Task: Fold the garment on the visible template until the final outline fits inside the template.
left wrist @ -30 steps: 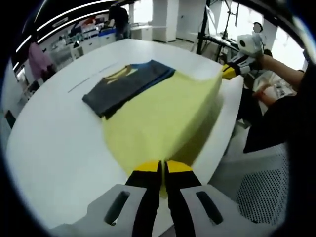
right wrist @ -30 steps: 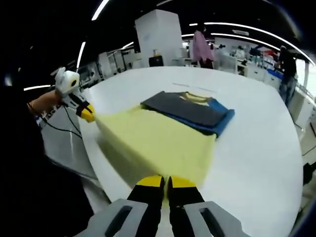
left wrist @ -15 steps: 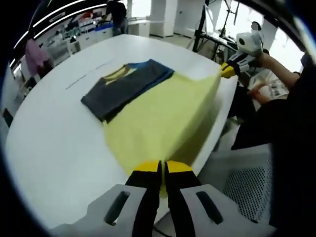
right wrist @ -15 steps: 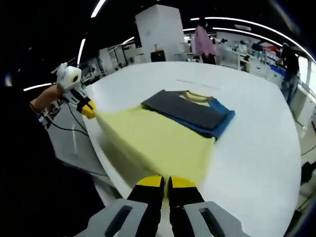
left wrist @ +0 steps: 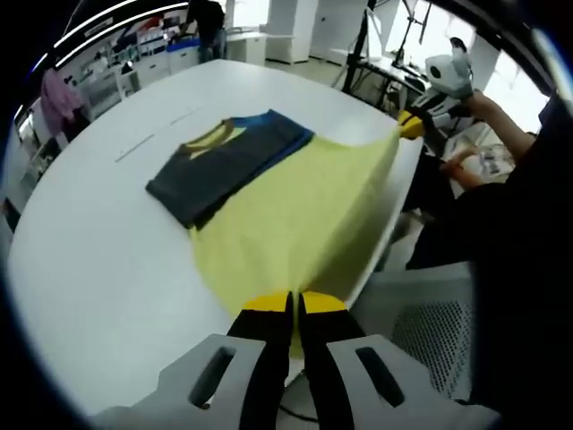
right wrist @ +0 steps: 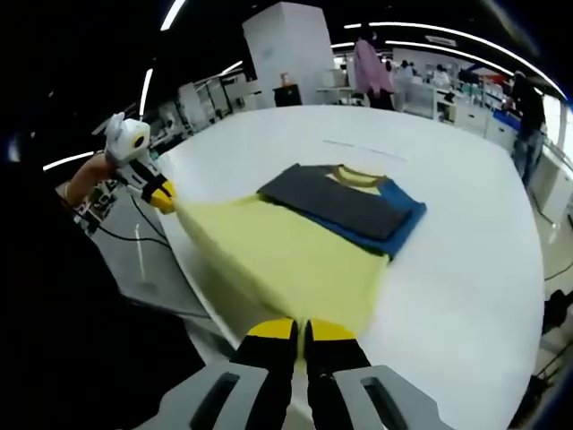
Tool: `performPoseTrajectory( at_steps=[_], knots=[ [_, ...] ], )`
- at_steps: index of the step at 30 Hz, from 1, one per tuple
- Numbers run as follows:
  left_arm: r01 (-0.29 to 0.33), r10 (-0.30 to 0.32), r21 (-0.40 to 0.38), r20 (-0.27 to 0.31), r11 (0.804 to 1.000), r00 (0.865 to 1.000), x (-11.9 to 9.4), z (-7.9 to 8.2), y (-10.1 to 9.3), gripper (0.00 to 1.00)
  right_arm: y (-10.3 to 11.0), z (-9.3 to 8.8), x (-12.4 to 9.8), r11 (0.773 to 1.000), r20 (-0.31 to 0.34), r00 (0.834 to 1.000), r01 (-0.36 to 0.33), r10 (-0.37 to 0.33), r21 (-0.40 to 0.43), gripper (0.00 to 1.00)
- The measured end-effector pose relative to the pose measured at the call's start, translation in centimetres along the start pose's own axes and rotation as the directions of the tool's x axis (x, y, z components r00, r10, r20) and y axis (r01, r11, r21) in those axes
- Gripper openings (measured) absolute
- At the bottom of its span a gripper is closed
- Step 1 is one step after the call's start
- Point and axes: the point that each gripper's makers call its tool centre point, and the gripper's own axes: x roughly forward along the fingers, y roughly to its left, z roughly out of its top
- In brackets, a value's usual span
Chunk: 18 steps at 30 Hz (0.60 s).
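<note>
Yellow cloth, a thin garment (left wrist: 295, 210), stretches between both grippers above the near edge of the round white tabletop (left wrist: 98, 242). In the left gripper view the left gripper (left wrist: 295, 305) rises from the bottom centre, its yellow-tipped jaws pressed together on one corner of the yellow garment; the right gripper (left wrist: 410, 124) shows at the upper right, held by a person's hand (left wrist: 479, 106), pinching the far corner. The right gripper view mirrors this: the right gripper (right wrist: 300, 330) at the bottom centre is clamped on its corner of the garment (right wrist: 286, 260), and the left gripper (right wrist: 161, 197) sits at the middle left, closed on the other corner.

Beyond the stretched cloth lies a folded dark grey and blue garment (left wrist: 228, 161) with a yellow collar, flat on the tabletop; in the right gripper view it (right wrist: 345, 206) sits at the centre of the frame, and the far edge of the yellow garment touches or overlaps it.

The left gripper view adds a perforated grey chair seat (left wrist: 430, 336) at the lower right. The right gripper view has a hanging pink garment (right wrist: 372, 67) at the top. Whether a template is marked under the cloth cannot be told. Thin lines on the tabletop (right wrist: 358, 148) are too faint to read.
</note>
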Motion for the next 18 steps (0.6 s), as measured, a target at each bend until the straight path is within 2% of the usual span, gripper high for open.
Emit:
performPoseTrajectory(
  at_steps=[3, 8, 13, 18],
  knots=[
    [0.006, -0.006, -0.012, -0.005, 1.000, 1.000, -0.2, 0.0, -0.2, 0.00, 0.1, -0.1, -0.2, 1.000, -0.025, 1.000, -0.005, 0.005, -0.022, 0.00],
    [-0.003, 0.003, -0.007, -0.018, 1.000, 1.000, -0.6, 0.0, -0.2, 0.00, 0.5, 0.4, -0.6, 1.000, -0.026, 1.000, -0.014, 0.014, -0.020, 0.00],
    [-0.001, 0.001, -0.035, -0.001, 0.999, 1.000, -1.1, 0.4, -0.1, 0.00, -0.2, 1.2, -0.9, 1.000, 0.000, 1.000, 0.007, -0.007, -0.007, 0.00],
    [-0.024, 0.024, 0.002, 0.015, 1.000, 1.000, -1.0, 1.2, 0.6, 0.00, -1.0, 2.1, -0.7, 0.999, 0.016, 0.999, 0.030, -0.030, -0.028, 0.00]
  ],
)
